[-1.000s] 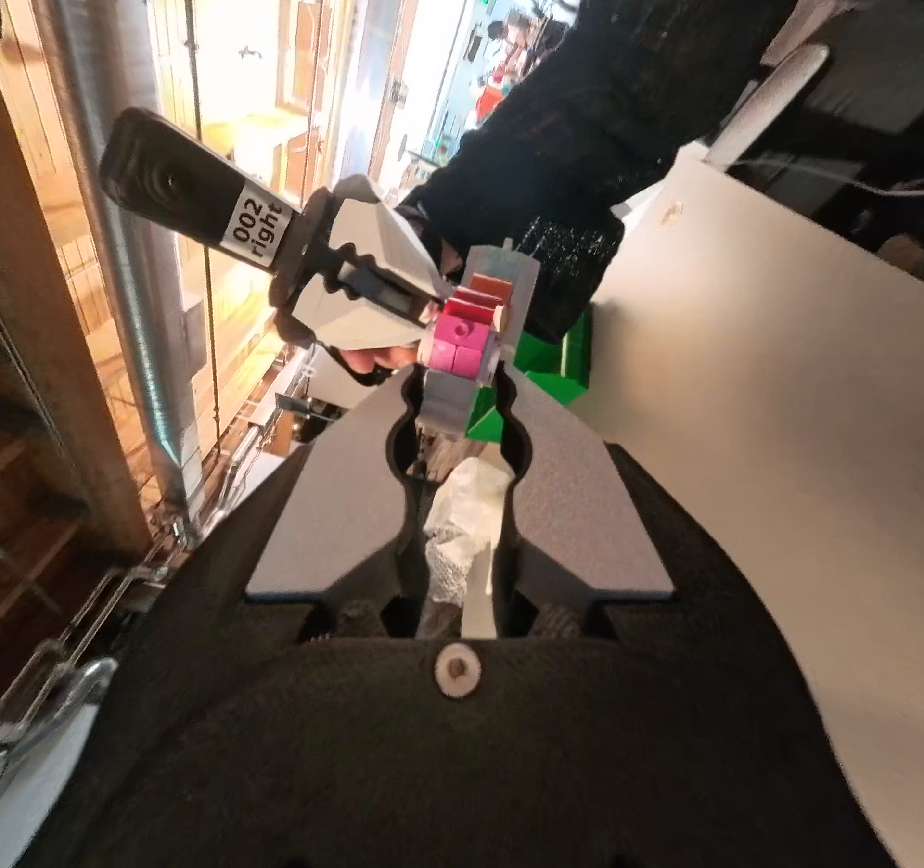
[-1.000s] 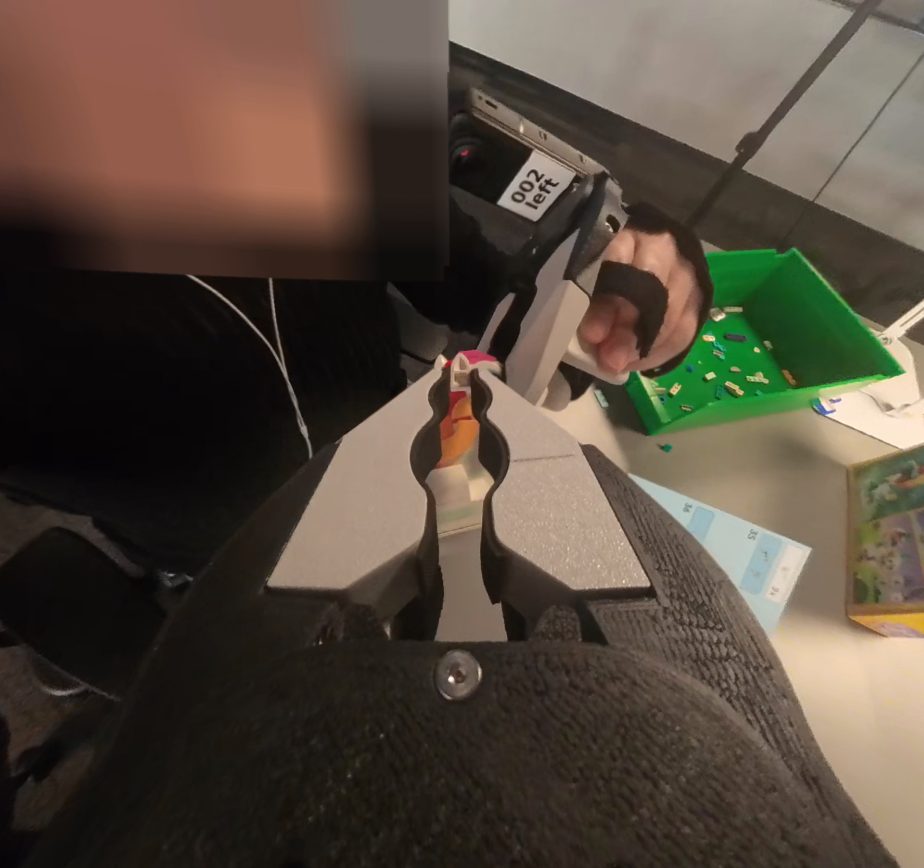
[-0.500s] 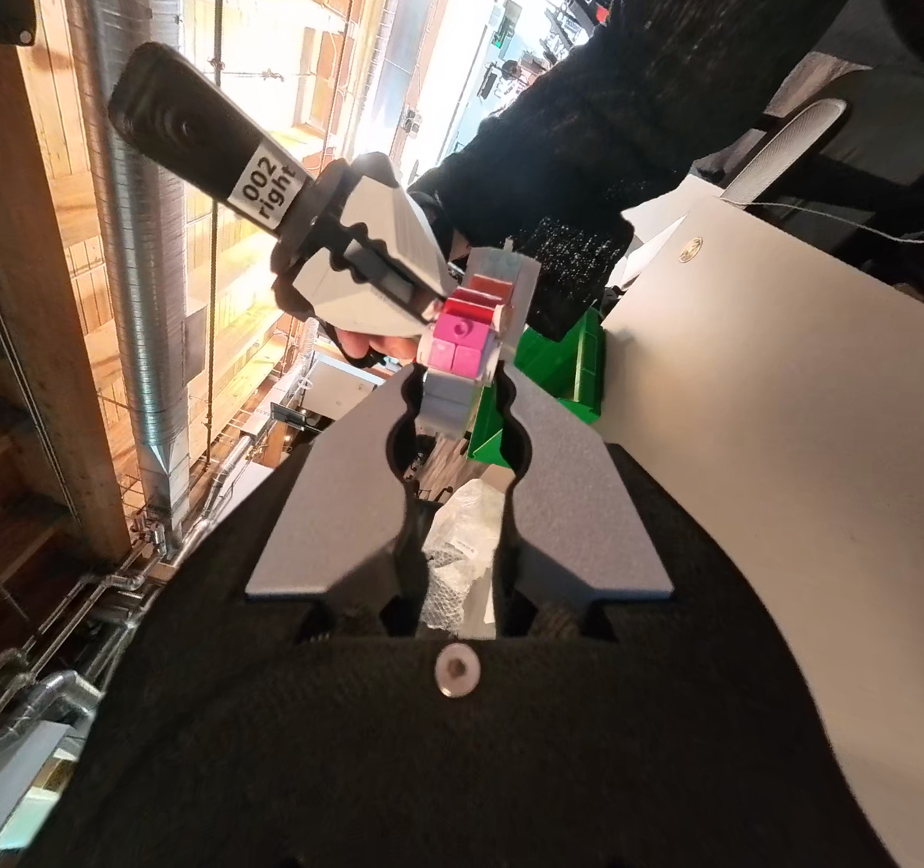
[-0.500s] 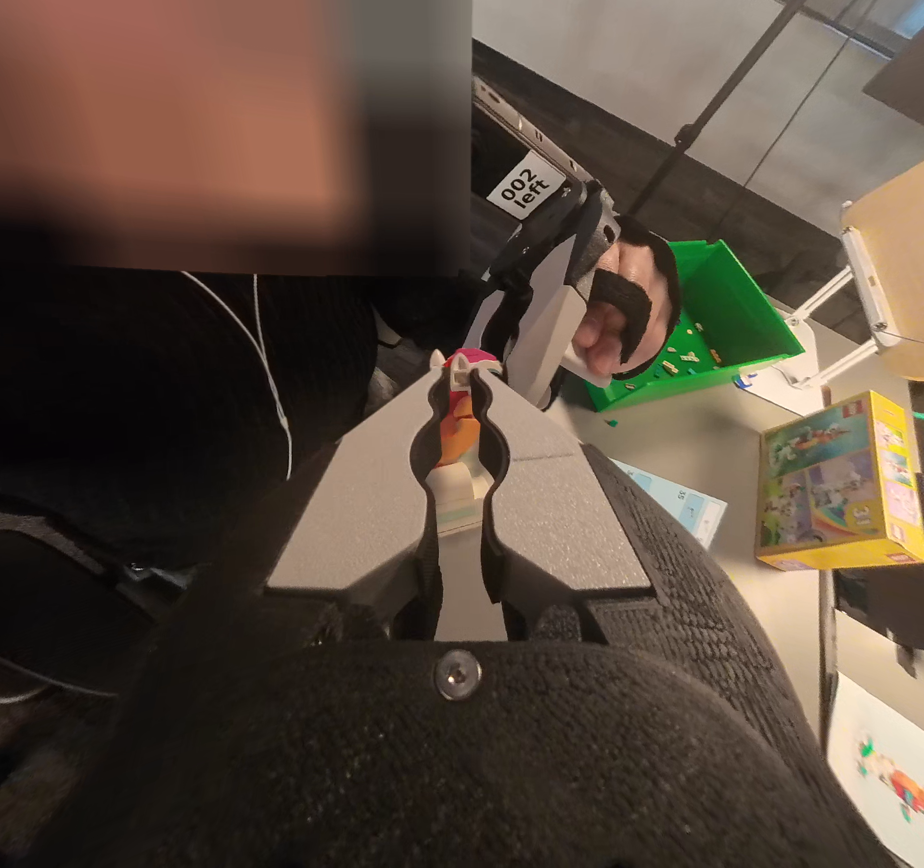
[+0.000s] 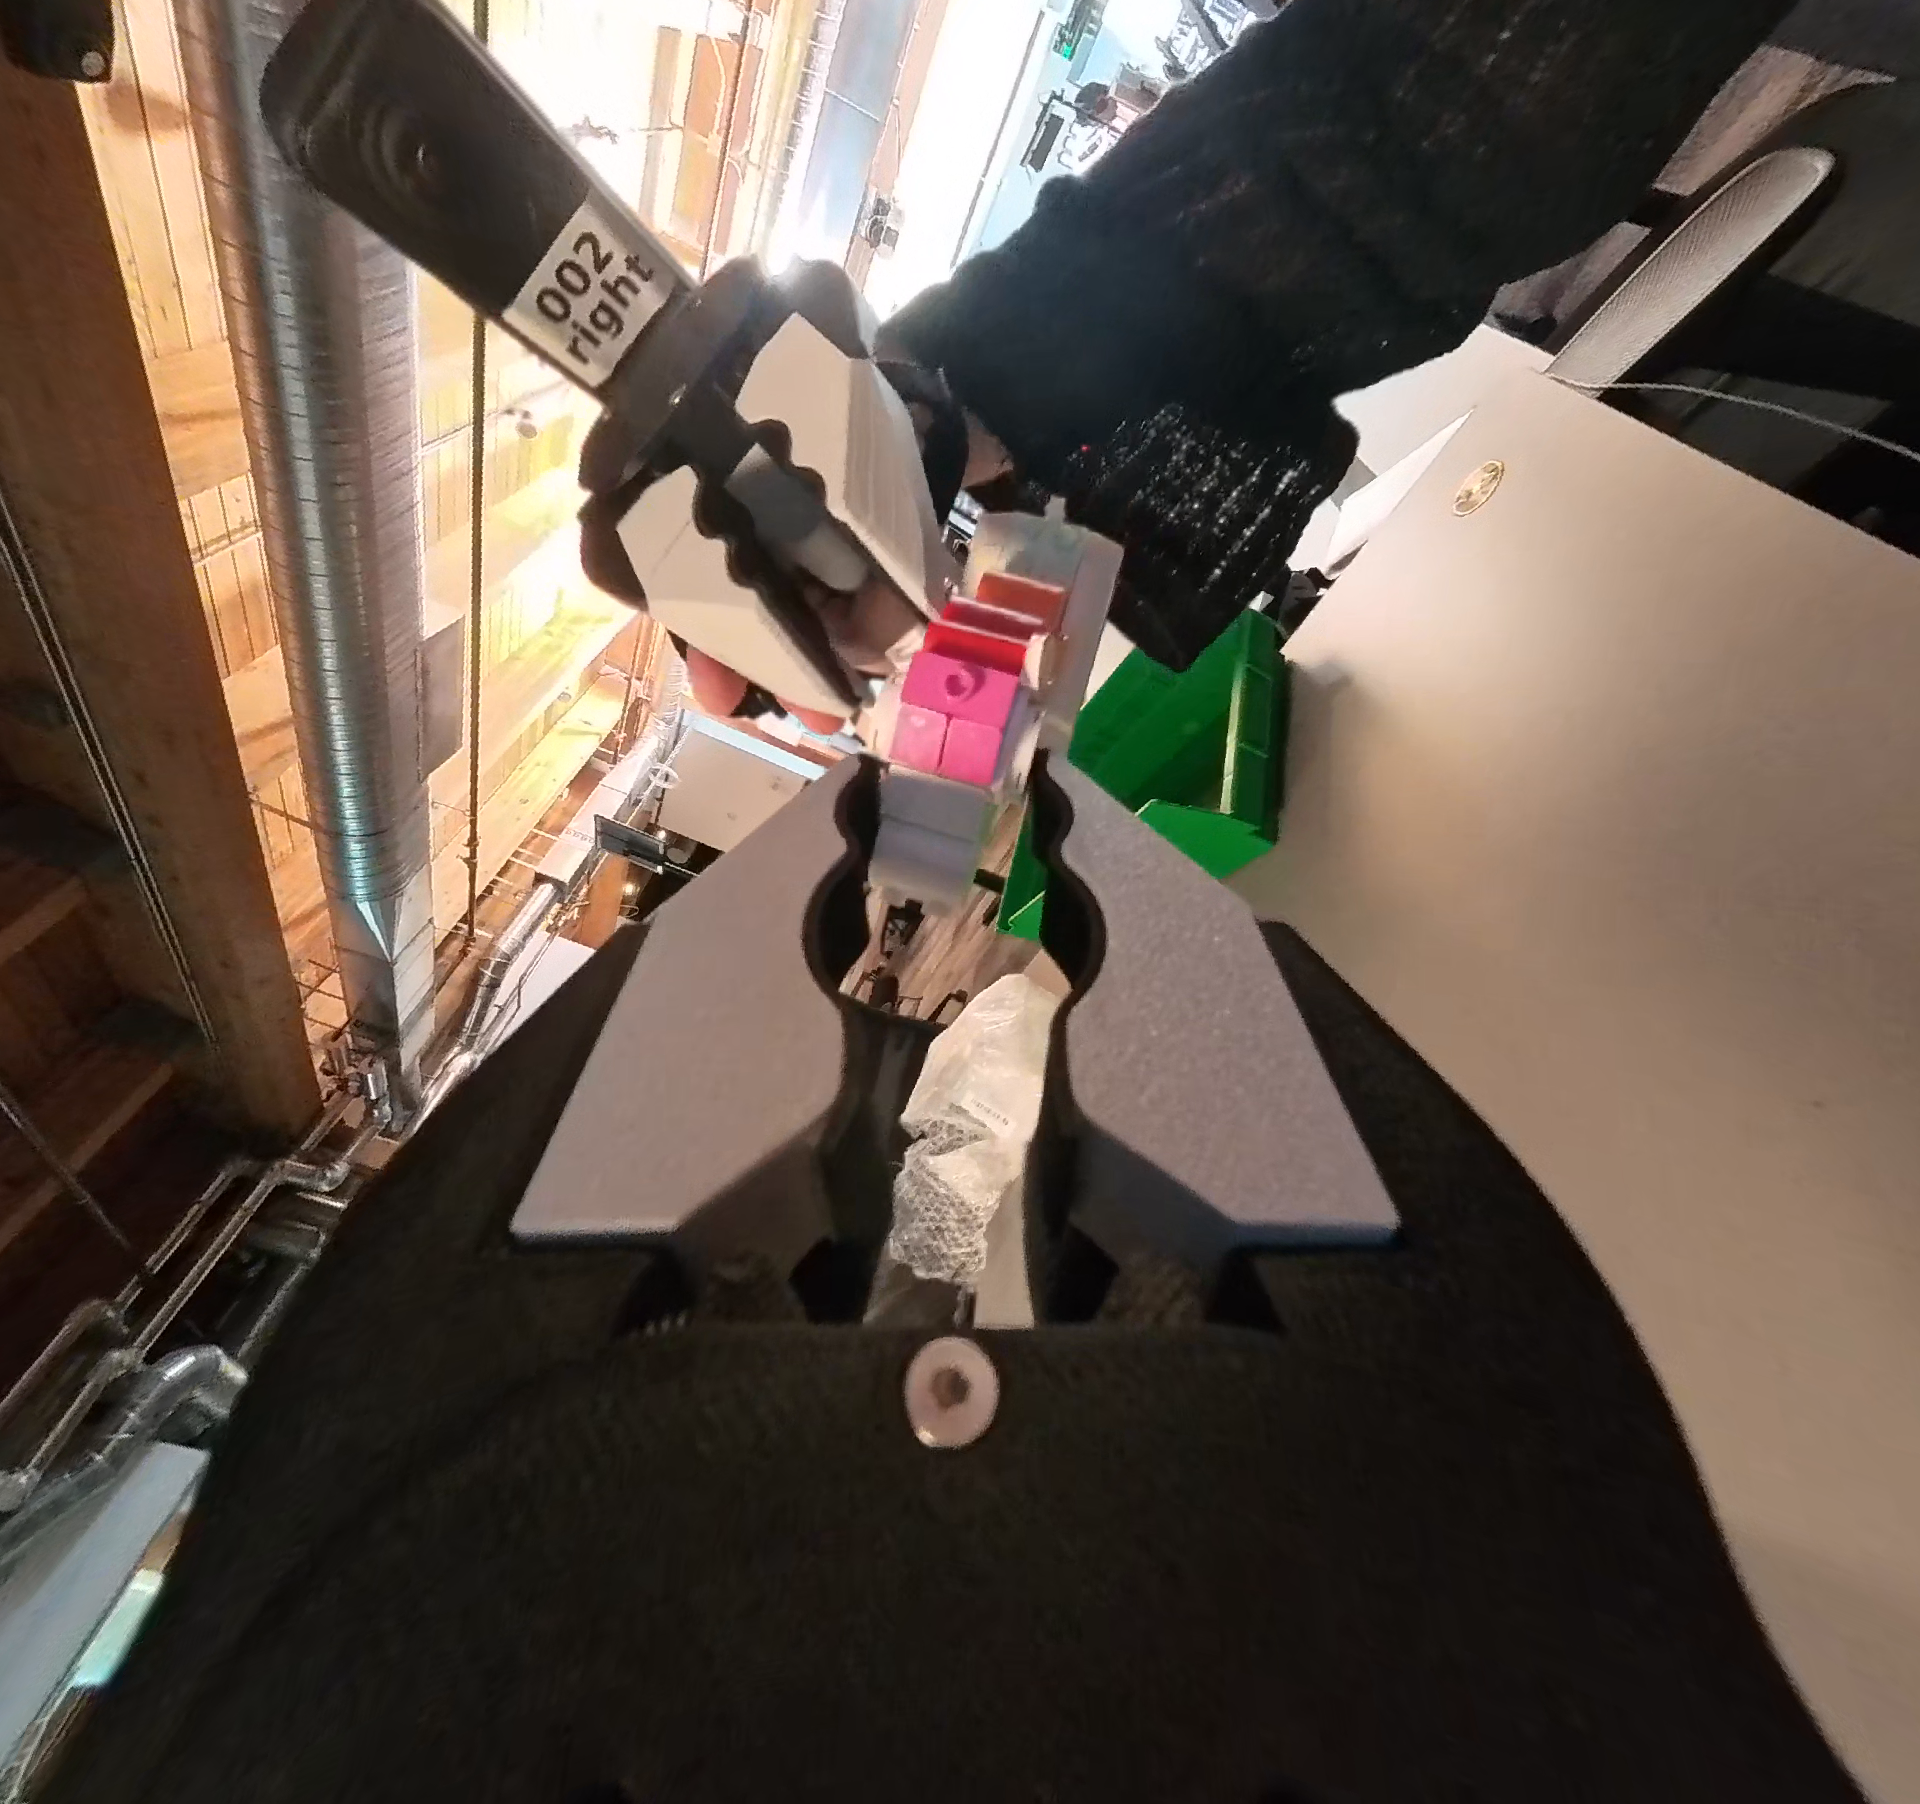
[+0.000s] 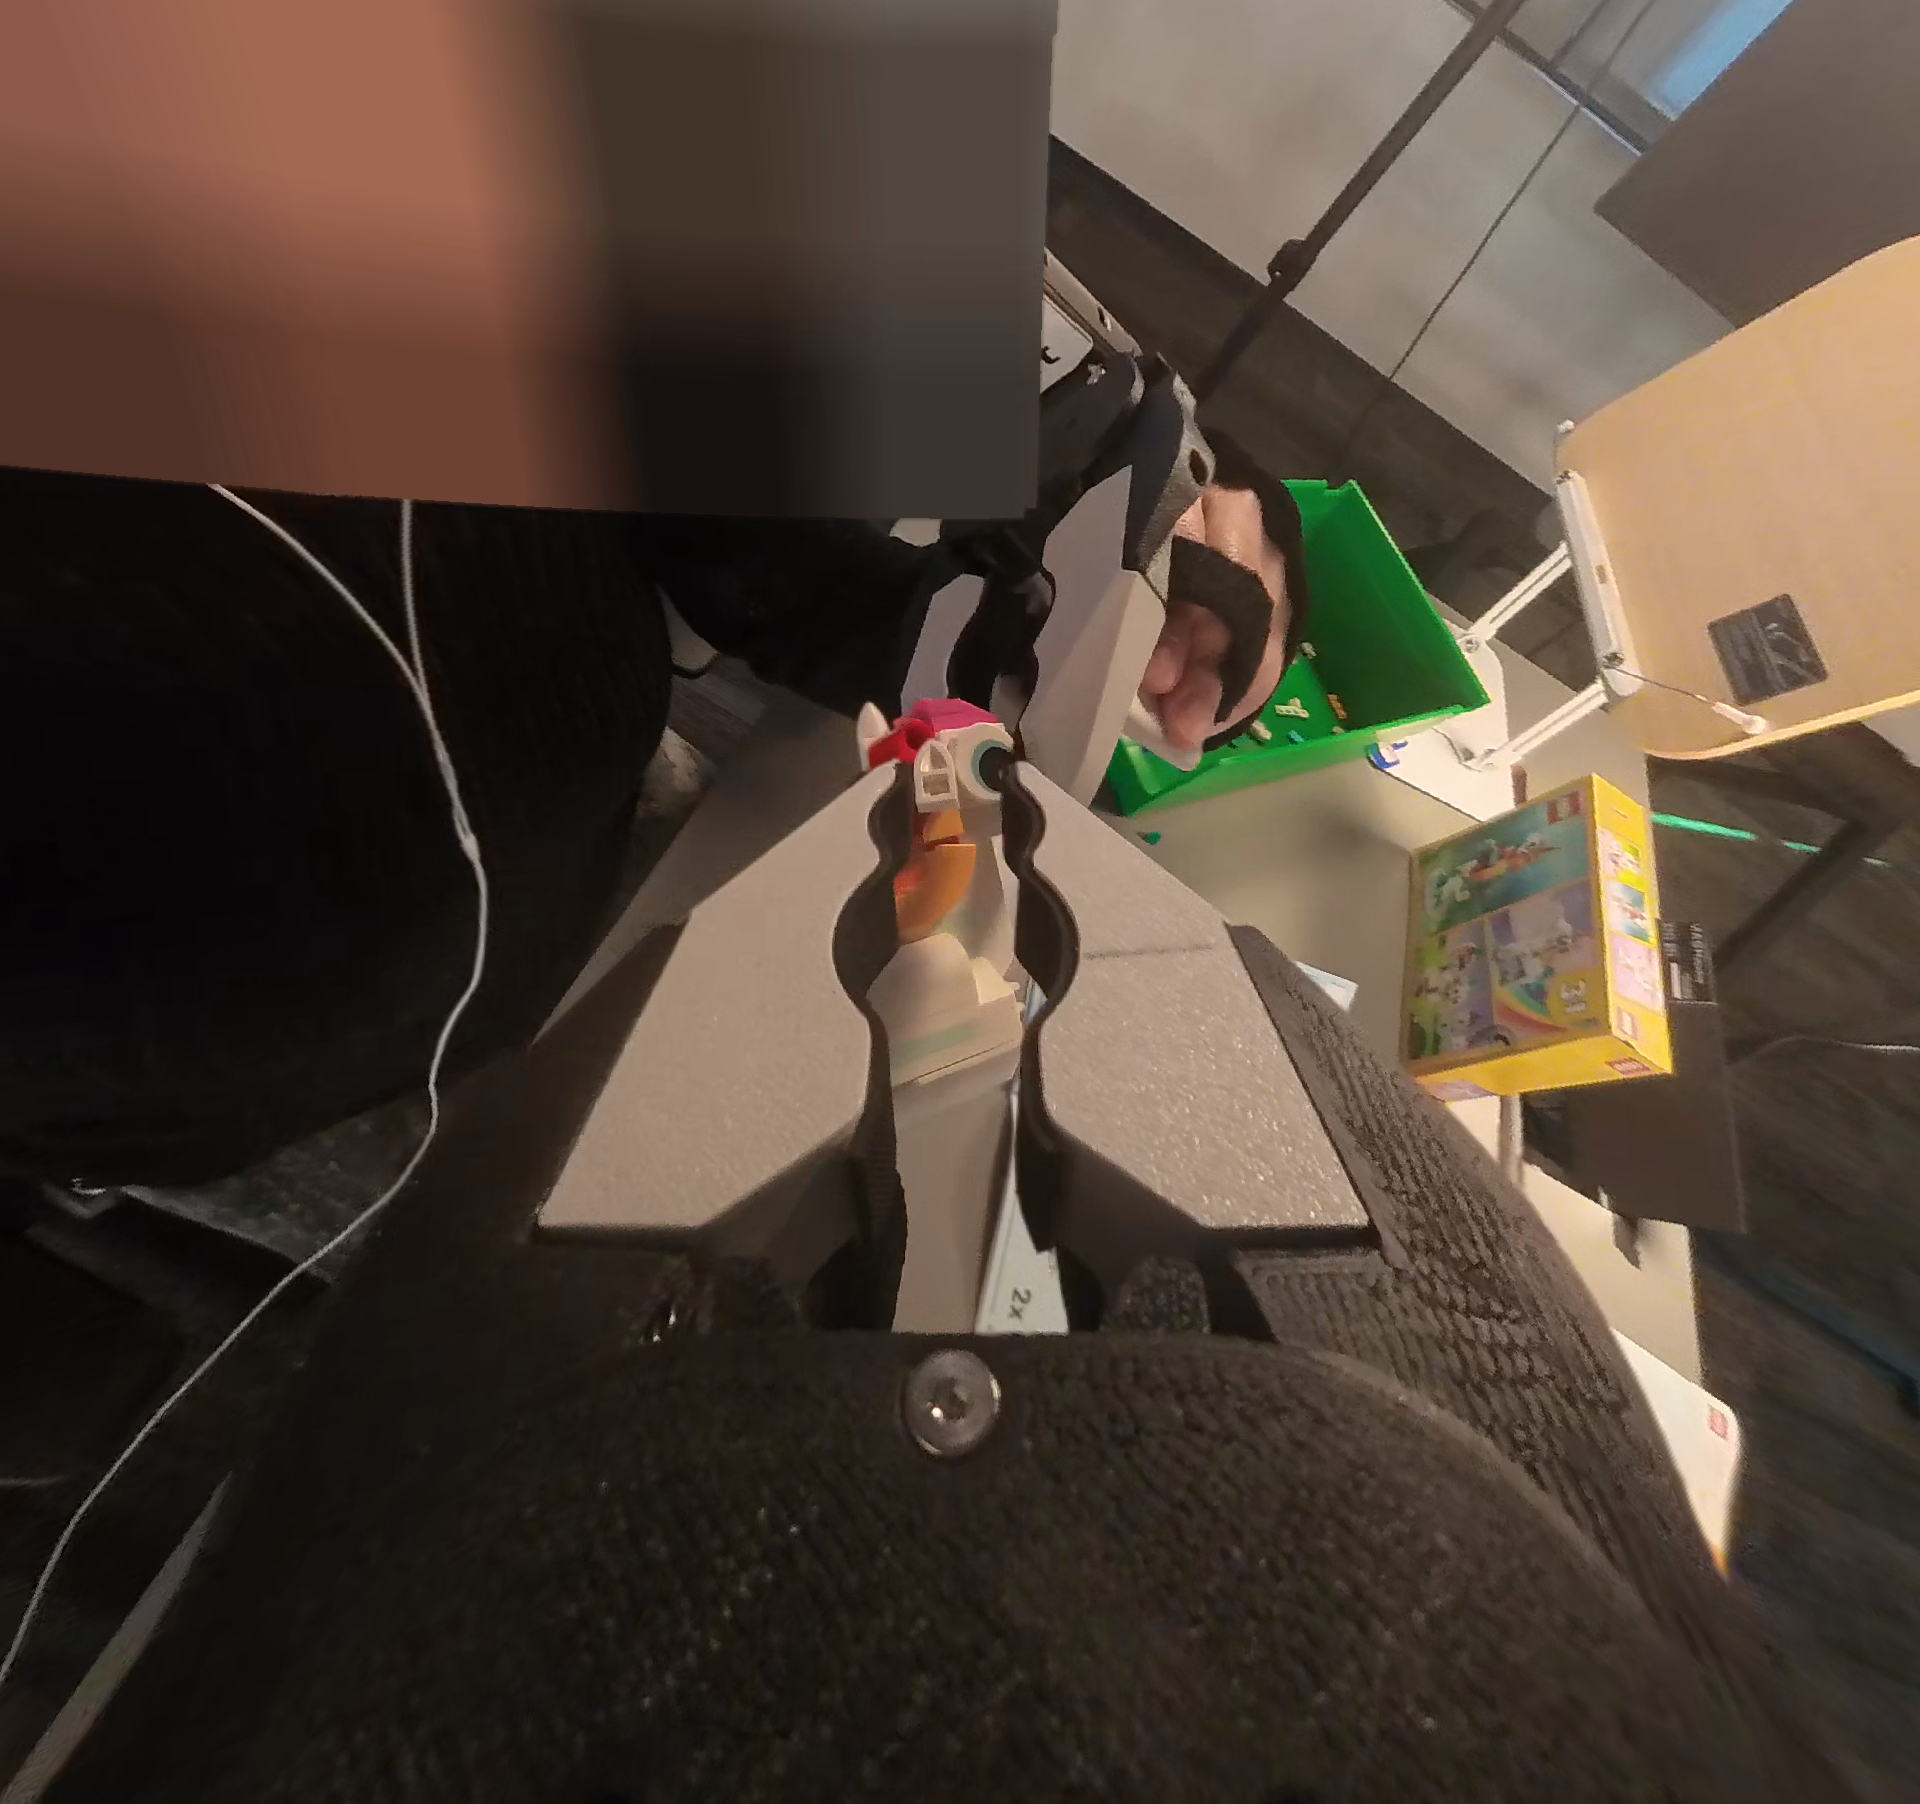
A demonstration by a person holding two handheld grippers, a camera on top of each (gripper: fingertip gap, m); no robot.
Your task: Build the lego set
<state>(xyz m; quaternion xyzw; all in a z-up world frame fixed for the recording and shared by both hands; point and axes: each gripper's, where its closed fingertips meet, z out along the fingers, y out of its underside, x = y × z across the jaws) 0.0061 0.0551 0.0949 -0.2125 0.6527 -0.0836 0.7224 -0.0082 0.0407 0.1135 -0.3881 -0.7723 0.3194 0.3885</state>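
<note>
A small lego model (image 5: 951,715) of white, pink, red and orange bricks is held up in the air between both grippers. In the left wrist view my left gripper (image 5: 951,778) is shut on the model's white lower end. My right gripper (image 5: 883,674) comes in from the upper left, its tips at the pink bricks. In the right wrist view my right gripper (image 6: 945,783) is shut on the model (image 6: 940,881). The model's pink top, red piece and round eye stick out past the tips. The left gripper (image 6: 1013,715) meets it from behind.
A green bin (image 6: 1351,632) with several small loose pieces stands on the pale table (image 5: 1558,819); it also shows in the left wrist view (image 5: 1174,746). A yellow lego box (image 6: 1527,933) and an instruction sheet (image 6: 1023,1287) lie on the table. A clear plastic bag (image 5: 966,1110) lies below my left gripper. The tips of both grippers are at nearly the same place.
Both grippers have turned together with the model still held. The model's top and eye now stick out farther past my right fingertips. The yellow box has come into the right view.
</note>
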